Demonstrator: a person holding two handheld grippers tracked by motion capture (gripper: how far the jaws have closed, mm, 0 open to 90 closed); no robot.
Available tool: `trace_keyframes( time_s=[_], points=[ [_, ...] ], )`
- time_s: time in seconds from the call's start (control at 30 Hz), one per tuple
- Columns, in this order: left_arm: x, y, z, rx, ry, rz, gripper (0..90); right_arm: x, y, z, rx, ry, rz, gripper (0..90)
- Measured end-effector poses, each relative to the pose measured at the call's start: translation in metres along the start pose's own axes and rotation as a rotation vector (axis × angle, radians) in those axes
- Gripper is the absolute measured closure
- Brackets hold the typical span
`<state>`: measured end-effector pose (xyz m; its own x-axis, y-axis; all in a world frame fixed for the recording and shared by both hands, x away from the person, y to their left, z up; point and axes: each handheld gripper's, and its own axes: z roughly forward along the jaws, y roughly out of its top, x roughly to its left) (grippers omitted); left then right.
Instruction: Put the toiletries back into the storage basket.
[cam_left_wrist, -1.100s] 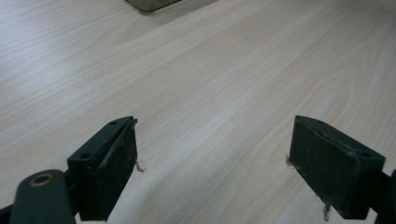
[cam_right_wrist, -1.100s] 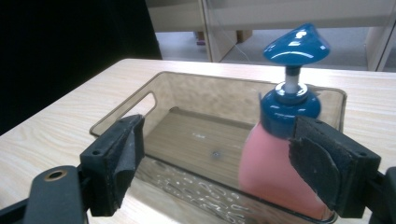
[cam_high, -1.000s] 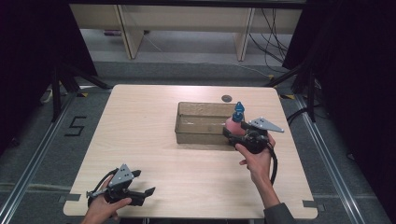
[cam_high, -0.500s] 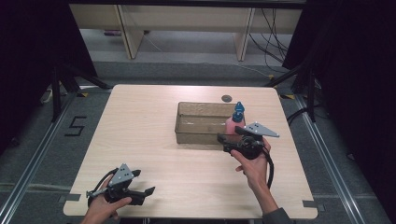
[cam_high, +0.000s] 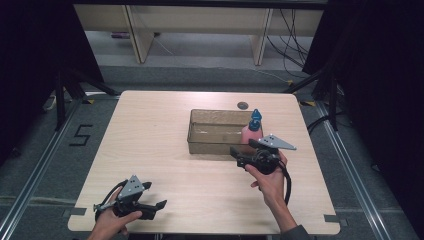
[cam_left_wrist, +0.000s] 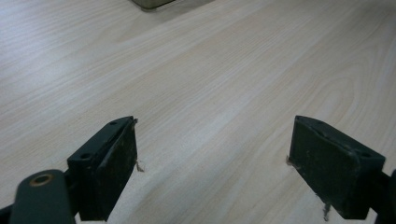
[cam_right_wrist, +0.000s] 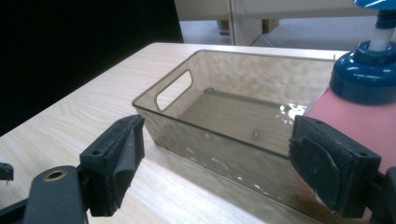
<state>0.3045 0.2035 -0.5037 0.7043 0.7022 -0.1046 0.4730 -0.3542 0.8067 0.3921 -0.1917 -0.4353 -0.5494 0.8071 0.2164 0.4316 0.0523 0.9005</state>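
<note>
A pale wood counter (cam_high: 165, 145) carries a clear brownish bin (cam_high: 216, 132) right of centre, empty inside, with a slot handle cut in its short wall. A pink bottle (cam_high: 251, 131) with a blue cap stands upright at the bin's right end; from above it is hard to tell whether it sits inside the bin or just outside the wall. In the right gripper view the bottle (cam_right_wrist: 362, 100) is close at the right edge, its top cut off by the frame and its lower body hidden behind the right jaw, and the bin (cam_right_wrist: 233, 112) lies beyond the jaws.

The right gripper (cam_high: 239, 156) is held in a hand (cam_high: 270, 180) at the bin's near right corner, pointing left along the near wall. In its own view (cam_right_wrist: 215, 165) the jaws stand wide apart with nothing between them; the right jaw is just beside the bottle, and whether it touches cannot be told.

The left gripper (cam_high: 155, 206) sits near the counter's front left edge in the other hand (cam_high: 107, 225), which is cut off by the bottom of the frame. In its own view (cam_left_wrist: 212, 170) the jaws are spread wide over bare wood, holding nothing; a corner of the bin (cam_left_wrist: 152, 3) just shows at the top edge.

A small dark round mark (cam_high: 243, 105) lies on the counter behind the bin; what it is cannot be made out.
</note>
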Motion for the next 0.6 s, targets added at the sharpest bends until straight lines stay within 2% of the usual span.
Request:
trace_keyframes(
  time_s=[0.1, 0.13, 0.17, 0.2, 0.27, 0.3, 0.37, 0.43, 0.47, 0.53, 0.57, 0.6],
  points=[
    [0.0007, -0.0001, -0.0011, -0.011, 0.008, -0.001, 14.7, 0.0016, -0.0025, -0.0012, -0.001, 0.004, 0.024, 19.1],
    [0.0018, 0.0005, -0.0023, 0.006, 0.016, 0.015, 14.7, 0.0016, -0.0025, -0.0012, -0.001, 0.004, 0.024, 19.1],
    [0.0000, 0.0002, -0.0004, -0.022, 0.006, 0.000, 14.7, -0.0005, -0.0021, -0.0015, -0.006, 0.001, -0.005, 19.1],
    [-0.0002, -0.0002, -0.0011, -0.013, 0.007, 0.004, 14.7, -0.0008, -0.0025, -0.0020, -0.008, 0.004, -0.004, 19.1],
    [-0.0005, -0.0024, -0.0011, -0.016, 0.000, -0.003, 14.7, 0.0012, -0.0033, -0.0033, 0.009, 0.000, 0.028, 19.0],
    [0.0001, -0.0027, -0.0023, -0.009, 0.005, -0.003, 14.7, 0.0008, -0.0042, -0.0027, -0.005, 0.003, 0.014, 19.0],
    [0.0015, -0.0024, -0.0030, -0.020, 0.003, -0.004, 14.7, 0.0020, -0.0046, -0.0030, 0.010, -0.015, -0.002, 19.0],
    [0.0013, -0.0018, -0.0040, -0.018, 0.010, -0.006, 14.7, 0.0037, -0.0054, -0.0025, -0.004, 0.007, -0.005, 19.0],
    [0.0013, -0.0017, -0.0039, -0.018, 0.006, -0.003, 14.7, 0.0052, -0.0055, -0.0026, -0.001, 0.021, 0.008, 18.9],
    [-0.0001, -0.0018, -0.0039, -0.007, 0.009, -0.001, 14.7, 0.0075, -0.0059, -0.0029, 0.004, 0.016, 0.001, 18.9],
    [-0.0004, -0.0018, -0.0035, -0.009, 0.000, 0.000, 14.7, 0.0070, -0.0061, -0.0029, -0.008, 0.013, -0.027, 18.9],
    [-0.0010, -0.0017, -0.0037, -0.005, 0.007, -0.001, 14.7, 0.0090, -0.0065, -0.0039, 0.005, 0.034, -0.006, 19.0]
  ],
)
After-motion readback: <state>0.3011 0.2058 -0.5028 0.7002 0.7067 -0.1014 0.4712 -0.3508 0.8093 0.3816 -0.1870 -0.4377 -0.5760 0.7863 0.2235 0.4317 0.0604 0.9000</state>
